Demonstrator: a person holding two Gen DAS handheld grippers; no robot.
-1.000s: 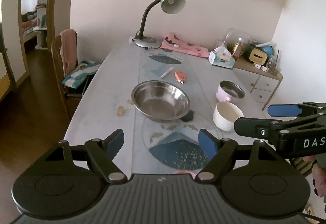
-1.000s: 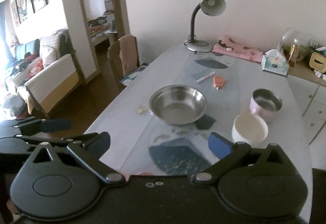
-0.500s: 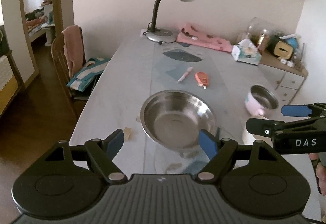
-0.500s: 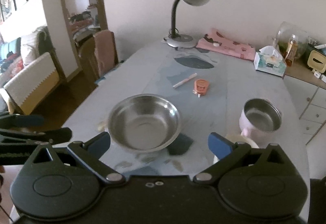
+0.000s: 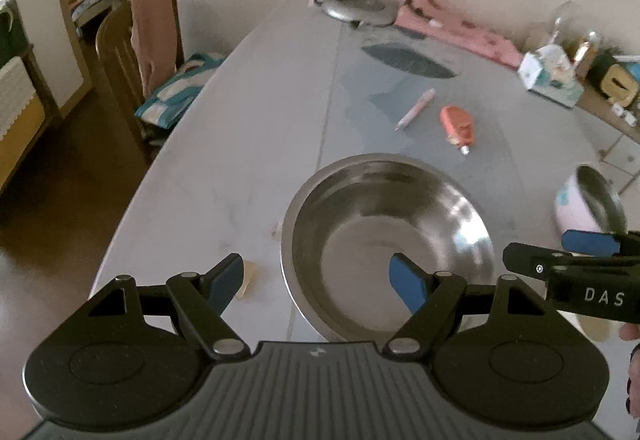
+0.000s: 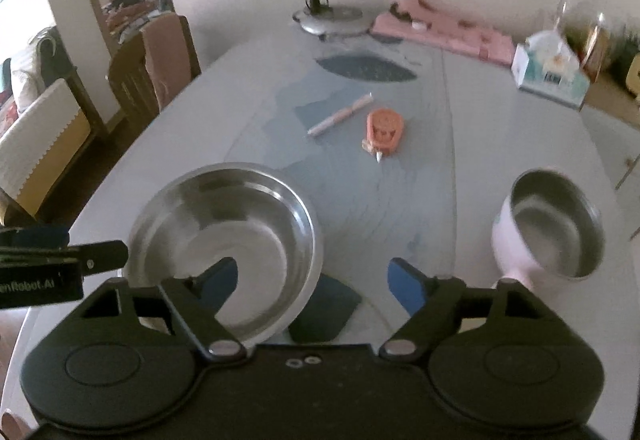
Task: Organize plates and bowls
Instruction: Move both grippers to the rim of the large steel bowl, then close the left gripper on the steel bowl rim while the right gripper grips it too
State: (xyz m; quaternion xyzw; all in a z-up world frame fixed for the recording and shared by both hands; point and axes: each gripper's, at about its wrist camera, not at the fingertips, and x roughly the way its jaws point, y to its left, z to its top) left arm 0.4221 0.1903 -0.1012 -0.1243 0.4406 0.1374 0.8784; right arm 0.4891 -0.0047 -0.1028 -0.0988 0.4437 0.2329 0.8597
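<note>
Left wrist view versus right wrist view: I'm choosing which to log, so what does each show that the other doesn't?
Only the left wrist view shows the striped bag on the chair seat and the right claw from the side. Only the right wrist view shows the dark square pad beside the steel bowl and the left claw from the side. Both show the steel bowl, pink pot, pen, orange item, tissue box and lamp base.

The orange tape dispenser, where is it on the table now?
The orange tape dispenser lies mid-table in the right wrist view, just right of the pink pen and beyond the steel bowl, toward the lamp base.
</note>
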